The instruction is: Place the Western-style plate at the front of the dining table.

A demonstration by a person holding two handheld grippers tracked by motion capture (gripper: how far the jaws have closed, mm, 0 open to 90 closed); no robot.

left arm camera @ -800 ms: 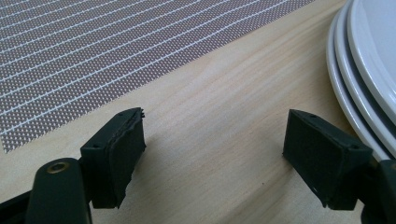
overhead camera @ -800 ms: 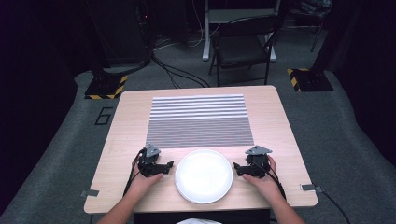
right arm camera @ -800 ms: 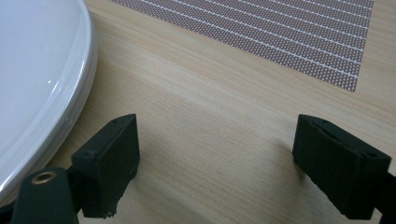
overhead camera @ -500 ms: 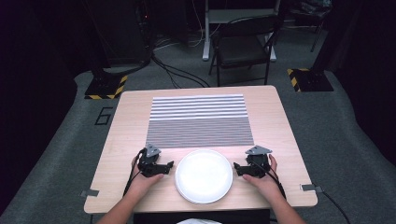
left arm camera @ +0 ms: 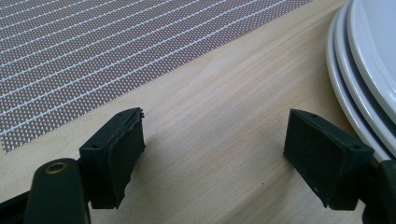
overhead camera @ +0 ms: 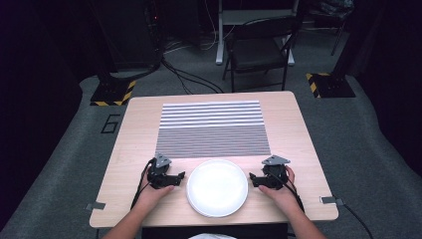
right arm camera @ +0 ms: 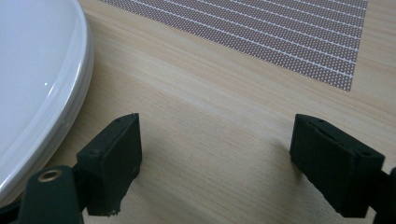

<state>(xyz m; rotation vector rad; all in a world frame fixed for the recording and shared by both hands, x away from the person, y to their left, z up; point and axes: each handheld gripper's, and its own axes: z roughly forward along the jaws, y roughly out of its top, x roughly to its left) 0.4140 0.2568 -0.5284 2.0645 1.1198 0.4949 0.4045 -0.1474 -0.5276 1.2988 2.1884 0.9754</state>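
Flanking the stack of white plates (overhead camera: 217, 187) at the table's (overhead camera: 298, 124) near edge, we hold our left gripper (overhead camera: 178, 178) and right gripper (overhead camera: 255, 179) released, grasping nothing, both just beside its rim.

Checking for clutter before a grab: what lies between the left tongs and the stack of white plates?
Bare wooden table, seen in the left gripper view, between left tongs and plates.

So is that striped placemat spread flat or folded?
Spread flat: the striped placemat lies fully open on the table, corners square, no fold or curl visible.
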